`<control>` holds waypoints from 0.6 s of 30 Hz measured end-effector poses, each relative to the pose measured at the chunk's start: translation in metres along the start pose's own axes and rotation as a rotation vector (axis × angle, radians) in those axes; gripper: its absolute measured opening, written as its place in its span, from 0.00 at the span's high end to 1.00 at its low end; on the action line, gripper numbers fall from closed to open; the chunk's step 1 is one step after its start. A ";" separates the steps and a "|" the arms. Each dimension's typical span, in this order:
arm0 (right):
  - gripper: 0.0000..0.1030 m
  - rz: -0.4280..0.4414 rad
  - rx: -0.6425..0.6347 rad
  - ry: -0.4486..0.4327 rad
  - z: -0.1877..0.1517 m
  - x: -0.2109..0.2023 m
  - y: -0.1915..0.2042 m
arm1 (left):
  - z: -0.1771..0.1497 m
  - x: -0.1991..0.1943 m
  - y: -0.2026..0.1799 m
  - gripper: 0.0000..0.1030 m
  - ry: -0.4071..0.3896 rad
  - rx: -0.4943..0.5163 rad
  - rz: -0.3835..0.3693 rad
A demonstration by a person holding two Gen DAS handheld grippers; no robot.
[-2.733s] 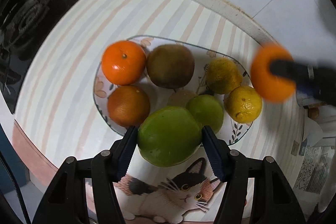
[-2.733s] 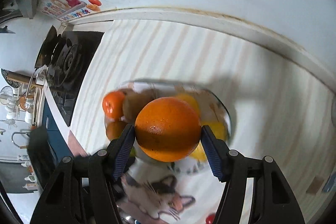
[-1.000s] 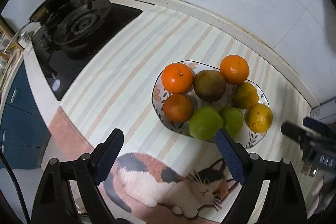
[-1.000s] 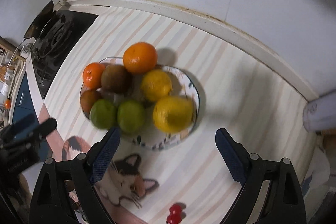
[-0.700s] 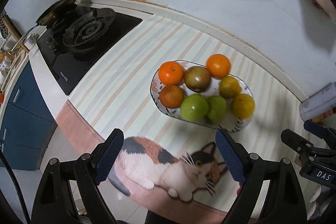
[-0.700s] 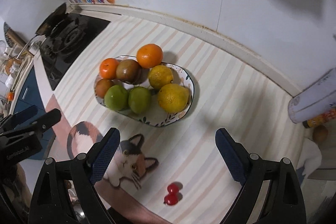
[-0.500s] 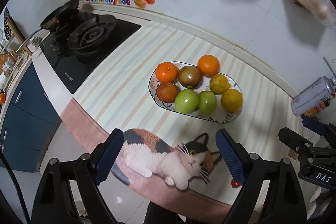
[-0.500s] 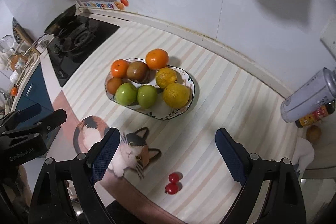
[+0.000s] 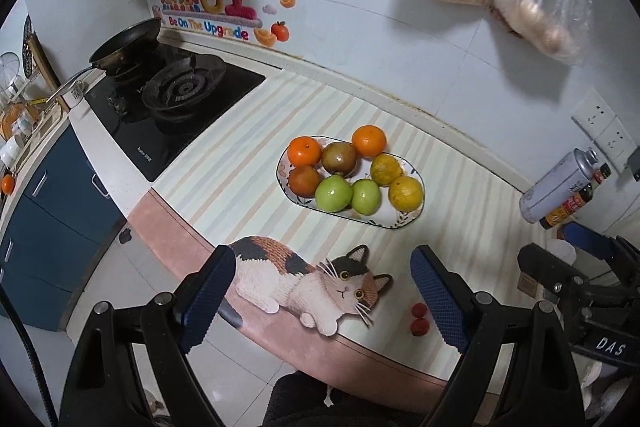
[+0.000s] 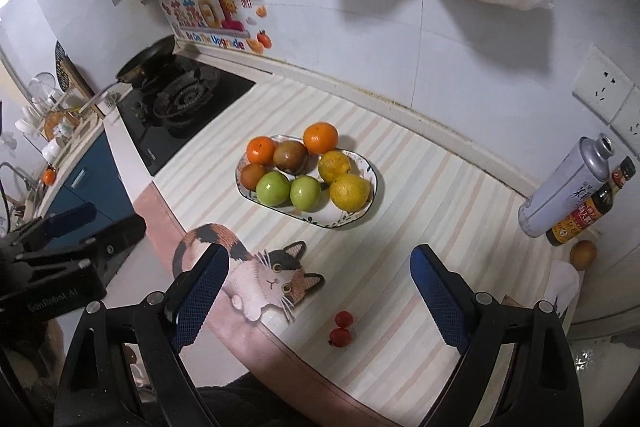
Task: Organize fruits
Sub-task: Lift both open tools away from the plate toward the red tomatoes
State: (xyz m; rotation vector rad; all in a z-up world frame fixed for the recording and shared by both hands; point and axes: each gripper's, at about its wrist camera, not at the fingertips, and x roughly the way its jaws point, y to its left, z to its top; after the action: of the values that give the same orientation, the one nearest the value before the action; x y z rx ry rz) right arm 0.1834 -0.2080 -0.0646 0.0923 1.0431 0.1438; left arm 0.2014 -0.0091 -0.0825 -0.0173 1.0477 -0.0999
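At nine o'clock the stove (image 9: 176, 107) sits on the tabletop (image 9: 240, 155). At the centre, the plate (image 9: 404, 223) now carries eight fruits: three orange ones (image 9: 305, 151), a brown one (image 9: 339, 157), two green ones (image 9: 334, 193) and two yellow ones (image 9: 406, 191). A few seconds ago the left tongs (image 9: 320, 301) gripped a green fruit and the right tongs (image 10: 320, 297) an orange one; both fruits now lie on the plate, and both tongs have drawn well back, spread wide and empty. Two small red fruits (image 10: 342, 329) remain at five o'clock by the cat picture (image 10: 256, 267), with bottles (image 10: 568, 195) at three o'clock. The sorting looks nearly finished.
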 end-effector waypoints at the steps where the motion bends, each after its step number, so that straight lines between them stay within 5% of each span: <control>1: 0.08 0.002 -0.002 -0.006 0.000 -0.005 0.001 | -0.001 -0.003 -0.001 0.13 -0.004 0.000 -0.001; 16: 0.07 0.031 0.038 -0.027 -0.001 -0.016 -0.009 | -0.007 -0.020 -0.001 0.13 -0.044 -0.013 0.017; 18: 0.06 0.046 0.060 -0.017 -0.003 -0.009 -0.014 | -0.005 -0.016 0.000 0.04 -0.039 -0.012 0.032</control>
State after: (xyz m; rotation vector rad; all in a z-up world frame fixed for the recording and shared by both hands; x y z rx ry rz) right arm 0.1773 -0.2229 -0.0607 0.1720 1.0293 0.1531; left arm 0.1890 -0.0076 -0.0716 -0.0126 1.0087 -0.0639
